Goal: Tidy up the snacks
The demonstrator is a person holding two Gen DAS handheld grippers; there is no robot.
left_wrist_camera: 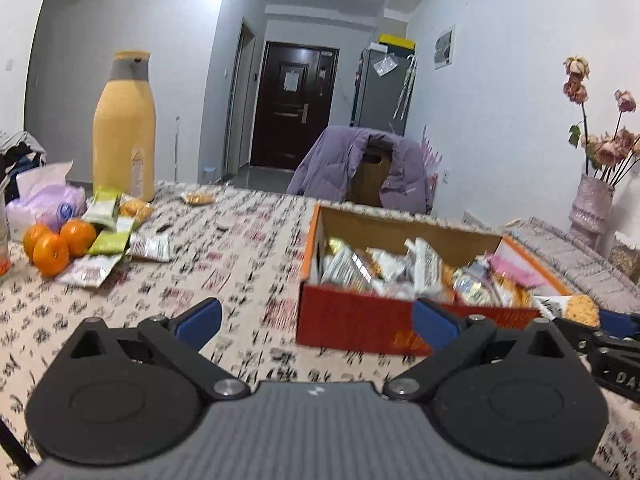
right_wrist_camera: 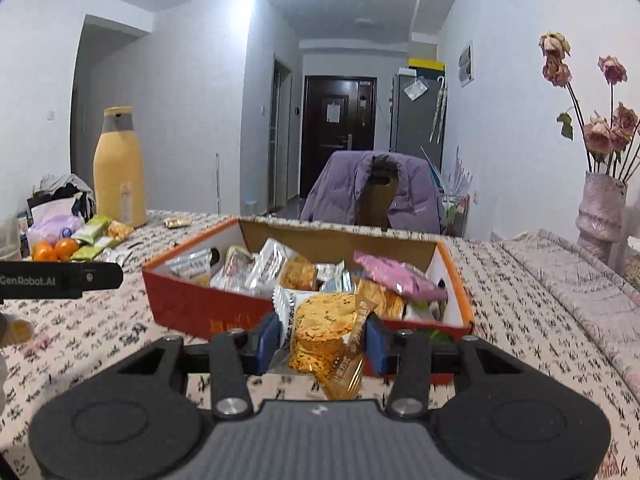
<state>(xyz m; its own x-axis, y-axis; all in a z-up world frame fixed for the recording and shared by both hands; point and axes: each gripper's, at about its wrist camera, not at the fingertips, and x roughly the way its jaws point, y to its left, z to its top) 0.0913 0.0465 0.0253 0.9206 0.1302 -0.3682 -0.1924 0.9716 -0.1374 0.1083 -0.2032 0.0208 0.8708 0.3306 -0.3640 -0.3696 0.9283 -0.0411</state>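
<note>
The right gripper [right_wrist_camera: 322, 338] clamps an orange snack packet [right_wrist_camera: 326, 330] just near of the box [right_wrist_camera: 180, 300]; left gripper [left_wrist_camera: 318, 320] gapes, empty.

vase [left_wrist_camera: 592, 216] cut off, tablecloth [left_wrist_camera: 240, 256] blurred

Yellow flask [left_wrist_camera: 124, 128], oranges [left_wrist_camera: 52, 246], purple jacket [right_wrist_camera: 376, 192], dried roses [right_wrist_camera: 600, 128]

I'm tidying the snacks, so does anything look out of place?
Yes. Several snack packets still lie loose beside the oranges, outside the box, and one small packet sits alone farther back.
</note>
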